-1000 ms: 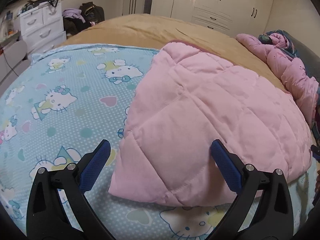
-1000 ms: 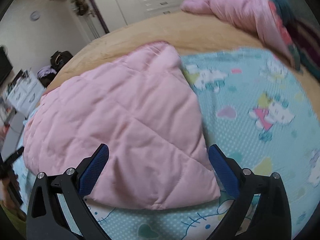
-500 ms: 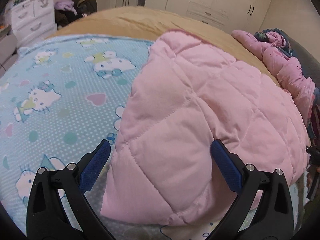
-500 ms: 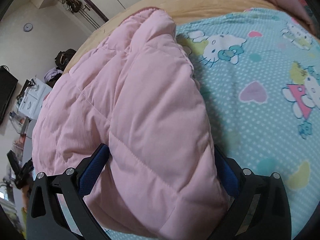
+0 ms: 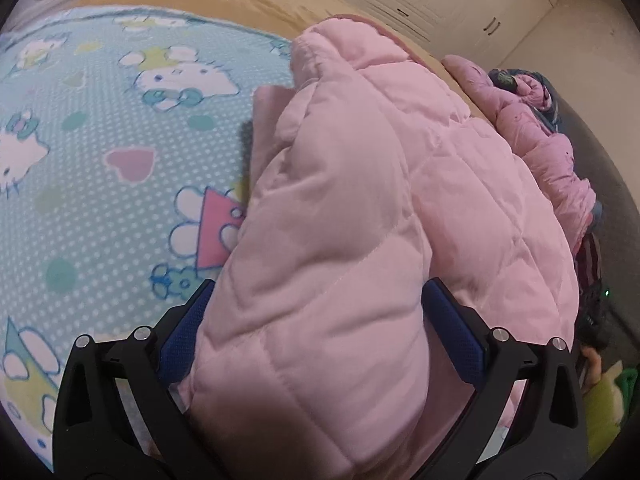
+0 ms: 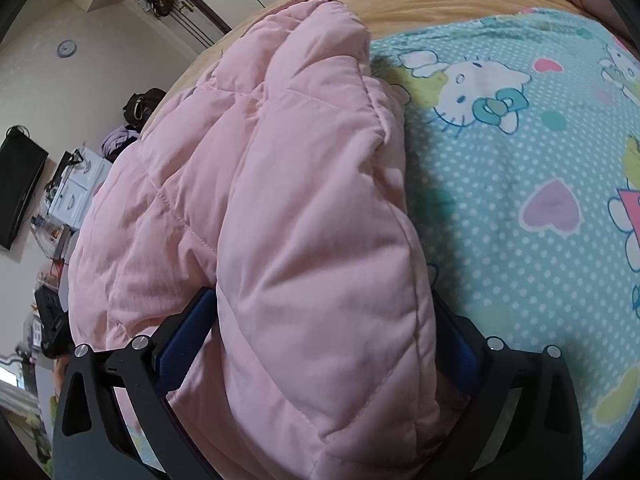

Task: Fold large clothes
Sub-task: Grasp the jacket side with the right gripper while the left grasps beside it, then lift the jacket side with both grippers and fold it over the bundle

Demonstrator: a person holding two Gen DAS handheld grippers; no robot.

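Both hand-held grippers are working the near edge of the pink quilted jacket (image 5: 360, 208), which lies on the bed's cartoon-cat blanket (image 5: 100, 140).

Left hand-held gripper (image 5: 316, 332) first: its blue pads sit on either side of a thick puffy corner, spread about as wide as the bundle. Honestly can't tell if it's really pinching or just straddling the fabric.

Over to the right hand-held gripper (image 6: 324, 336), same story: jacket (image 6: 280, 200) bulging up between the pads, the right pad mostly hidden behind the padding, so I can't call that one clenched either.

My guess is they're about to carry this near edge over toward the far side for another fold. To do it well I'd get a firm bite on all the layers before lifting, since this slick puffy stuff loves to squirt out. Lift both corners level and together, lay the edge square on the far hem, then press the air out so it stays flat.

There's another pink garment (image 5: 536, 128) piled at the far right, well apart, so no snag risk.
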